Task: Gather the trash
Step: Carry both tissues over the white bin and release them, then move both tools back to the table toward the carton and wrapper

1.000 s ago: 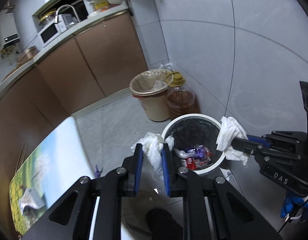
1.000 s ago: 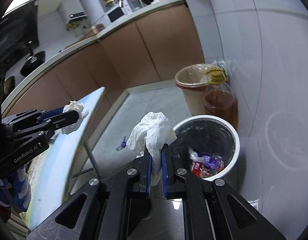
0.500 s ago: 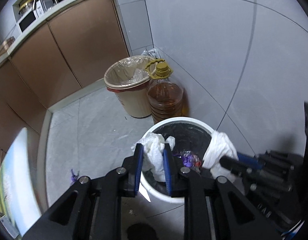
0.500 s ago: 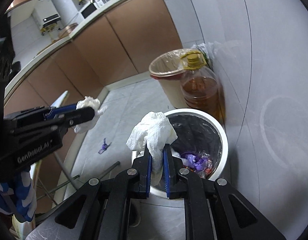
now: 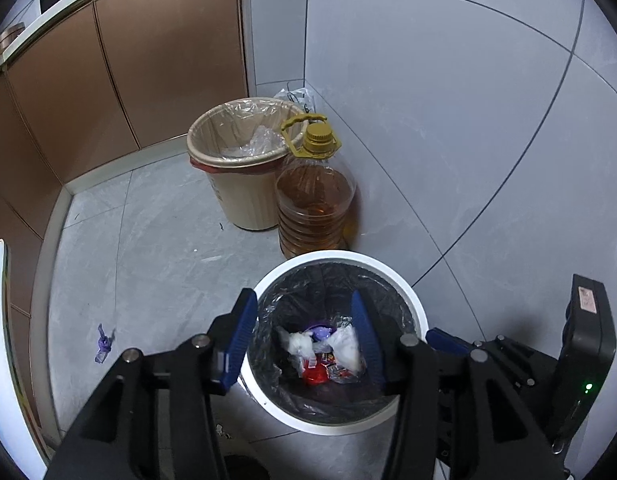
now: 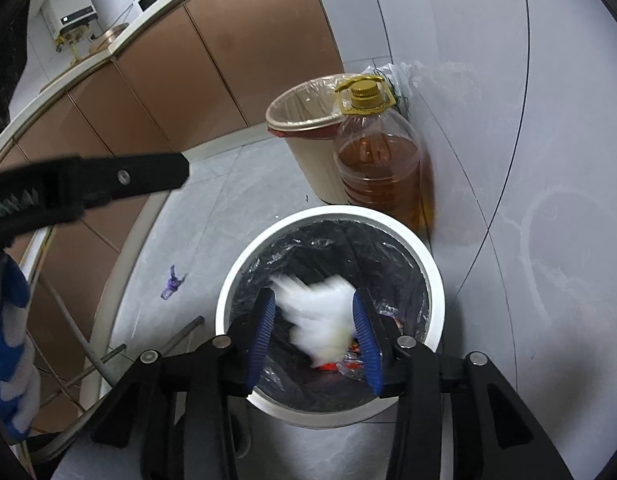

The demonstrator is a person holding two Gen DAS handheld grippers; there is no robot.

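Tissue dropping into the white trash bin

A blurred white tissue (image 6: 322,320) hangs free between the opening jaws of the right gripper (image 6: 316,334), above the black-lined white trash bin (image 6: 432,280). The left gripper (image 5: 304,338), jaws also opening with nothing between them, hovers over wrappers (image 5: 328,354) inside; an oil bottle (image 5: 314,200) and beige bin (image 5: 244,196) stand behind.

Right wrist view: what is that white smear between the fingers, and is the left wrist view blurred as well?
Right wrist view: the smear is a white tissue in motion blur, over the white bin, while the right gripper is opening; bin and oil bottle stay sharp. Left wrist view: no such blur, trash in the bin is crisp; strong fisheye bending of the wall tile lines.
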